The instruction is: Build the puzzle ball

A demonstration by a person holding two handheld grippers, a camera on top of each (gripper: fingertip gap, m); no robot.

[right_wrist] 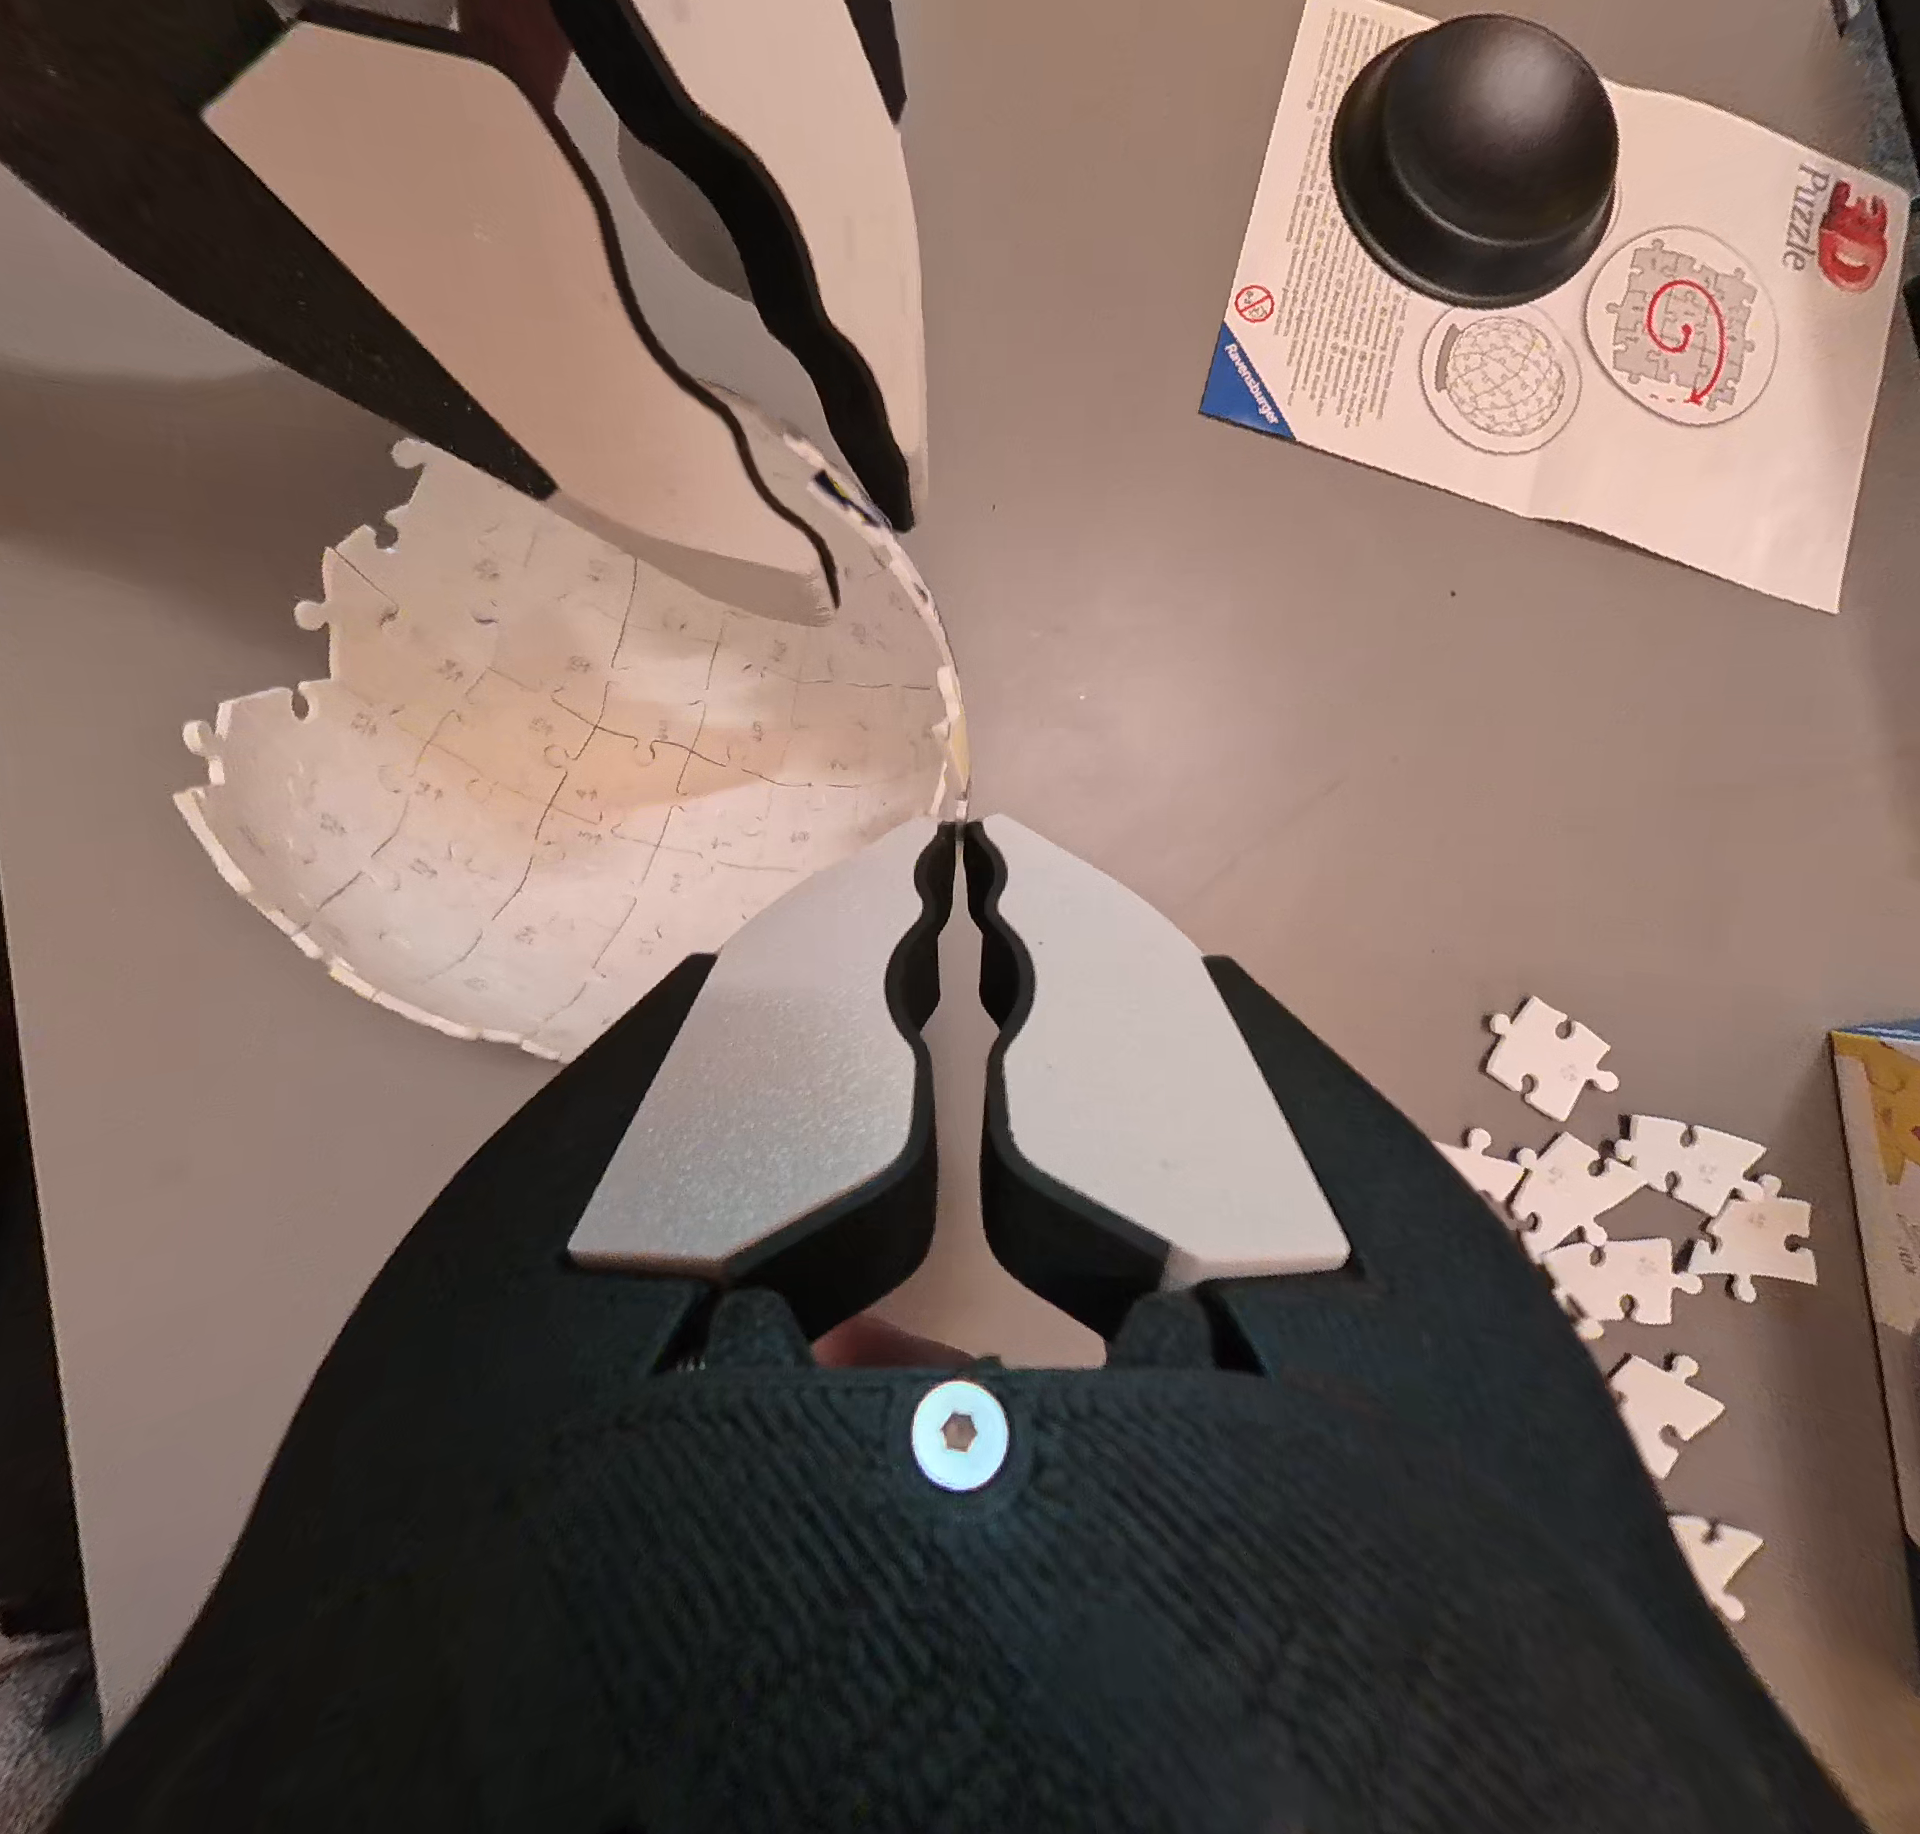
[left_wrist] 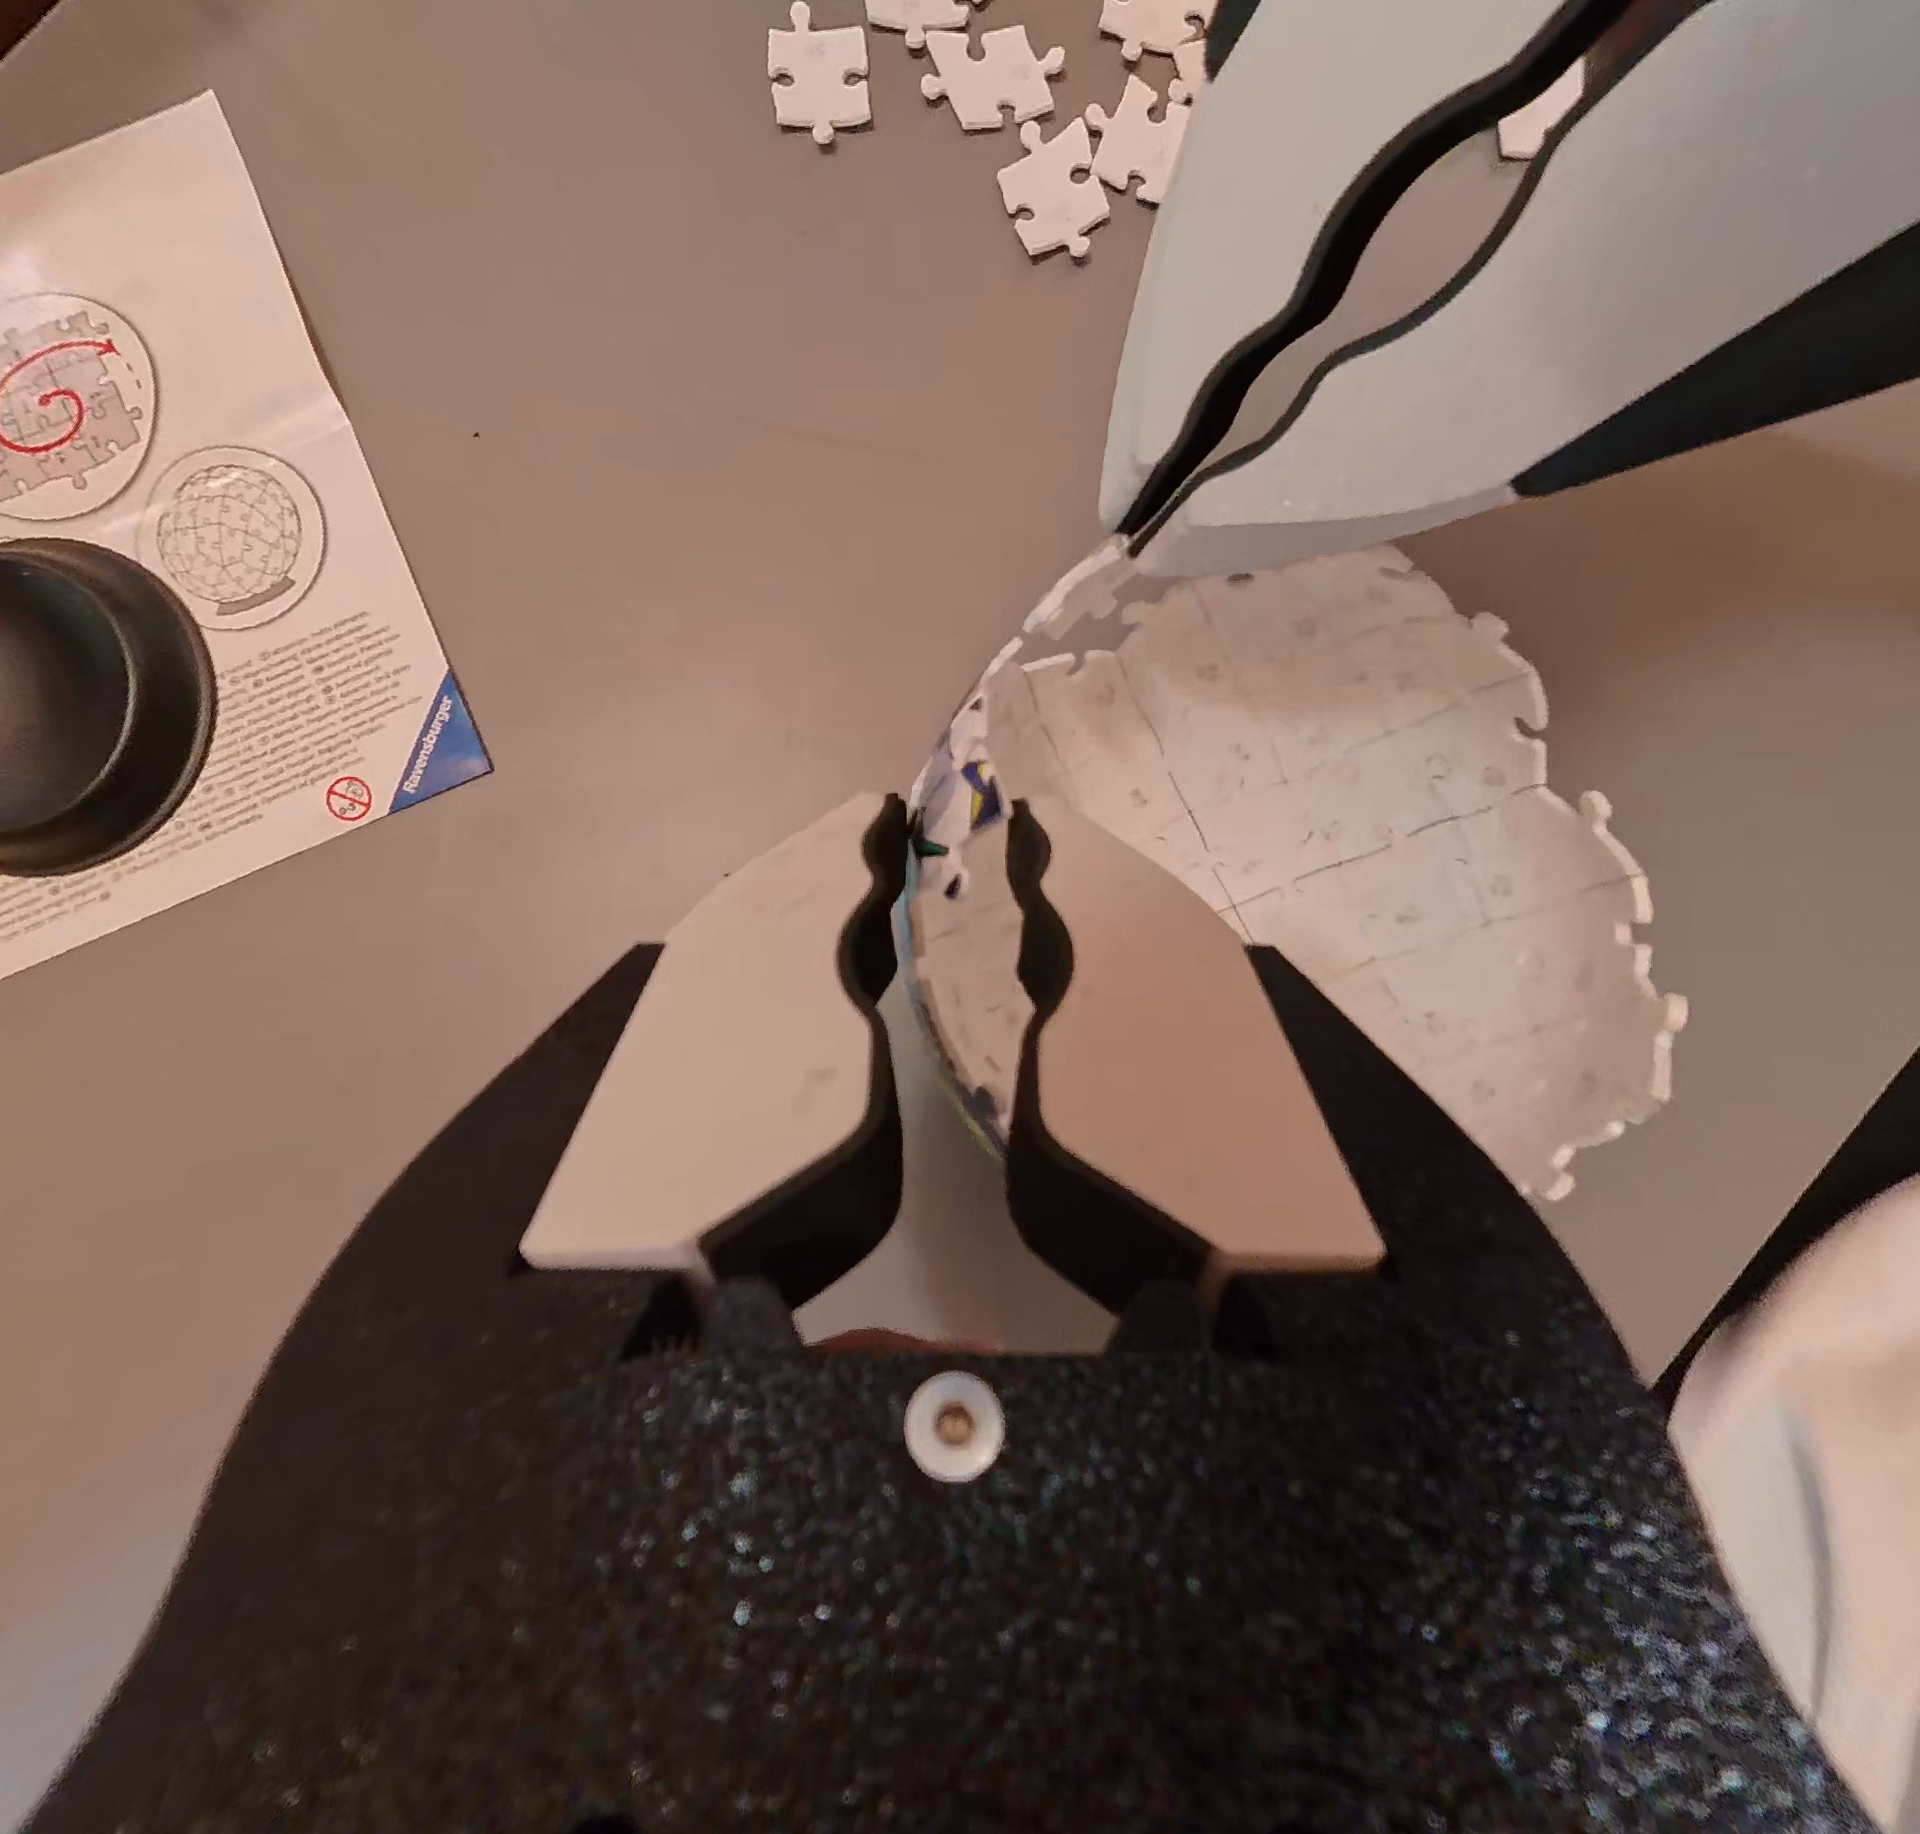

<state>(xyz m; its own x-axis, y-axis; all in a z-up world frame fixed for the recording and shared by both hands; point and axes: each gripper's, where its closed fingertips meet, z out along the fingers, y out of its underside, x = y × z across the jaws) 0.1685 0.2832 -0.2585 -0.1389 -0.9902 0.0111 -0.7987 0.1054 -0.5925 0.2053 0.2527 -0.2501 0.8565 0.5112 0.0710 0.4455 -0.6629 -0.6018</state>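
Grey table (left_wrist: 644, 413). Partly built puzzle ball (left_wrist: 1330, 828), a curved white shell standing on edge, pale inner face toward both cameras, coloured print just showing on the outer side. Left gripper (left_wrist: 954, 818) fingers close on either side of the shell's rim, clamped on it as far as the blur allows; a narrow gap shows between the tips where the wall passes through. Right gripper (right_wrist: 958, 834) fingers nearly together, tips pinched on the shell's edge at another point of the rim, the wall very thin between them. Loose white puzzle pieces (right_wrist: 1631, 1234) scattered on the table, well apart from the shell. Instruction sheet (right_wrist: 1558, 413) lies flat on the table with a black round stand (right_wrist: 1475, 153) resting on it. Corner of a box (right_wrist: 1881, 1182) at the frame edge, beside the loose pieces.
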